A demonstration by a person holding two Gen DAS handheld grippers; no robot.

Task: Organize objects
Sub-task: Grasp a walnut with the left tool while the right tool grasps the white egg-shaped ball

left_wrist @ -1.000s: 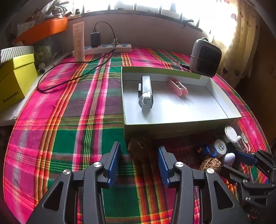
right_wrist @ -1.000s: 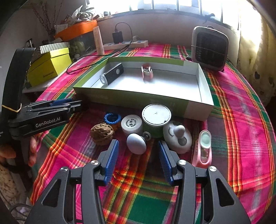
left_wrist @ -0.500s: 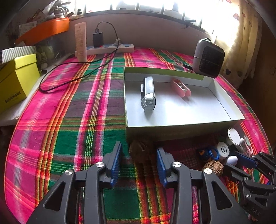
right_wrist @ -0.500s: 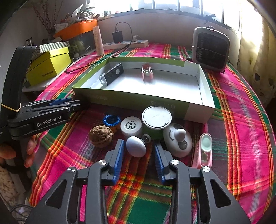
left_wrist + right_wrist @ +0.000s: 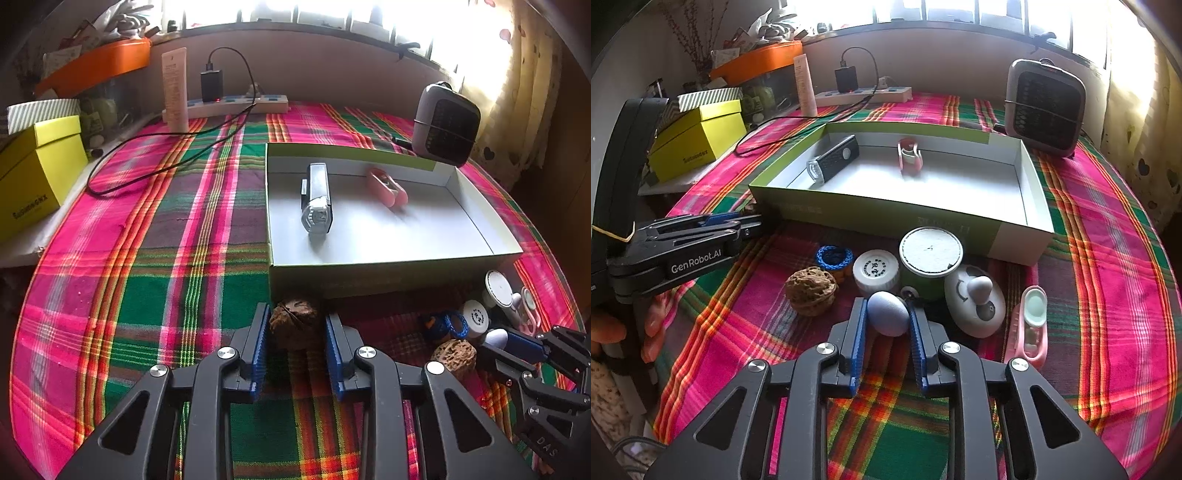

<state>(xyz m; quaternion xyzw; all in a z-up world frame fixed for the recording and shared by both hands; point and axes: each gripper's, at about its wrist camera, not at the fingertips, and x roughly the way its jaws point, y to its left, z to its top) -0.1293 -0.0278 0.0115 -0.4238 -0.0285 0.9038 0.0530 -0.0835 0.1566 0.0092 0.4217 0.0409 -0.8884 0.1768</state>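
Observation:
My left gripper (image 5: pixel 295 317) is closing, its blue pads against both sides of a brown walnut (image 5: pixel 293 323) on the plaid cloth, just before the front wall of the green box (image 5: pixel 388 280). My right gripper (image 5: pixel 886 306) is closing too, its pads touching a pale blue egg (image 5: pixel 888 314). Around the egg lie a second walnut (image 5: pixel 810 290), a blue ring (image 5: pixel 834 256), a white jar (image 5: pixel 875 269), a white-lidded green tin (image 5: pixel 931 251), a white oval gadget (image 5: pixel 975 301) and a pink holder (image 5: pixel 1030 325). Inside the box lie a flashlight (image 5: pixel 317 199) and a pink item (image 5: pixel 386 188).
A small heater (image 5: pixel 1045 107) stands behind the box at the right. A power strip (image 5: pixel 236 105) with a charger and a black cable (image 5: pixel 147 173) lies at the back, a yellow box (image 5: pixel 33 177) at the left edge. Bare plaid cloth spreads left of the box.
Both grippers' jaws have narrowed from wide apart onto their objects, the left on the walnut and the right on the egg. Neither hand has shifted.

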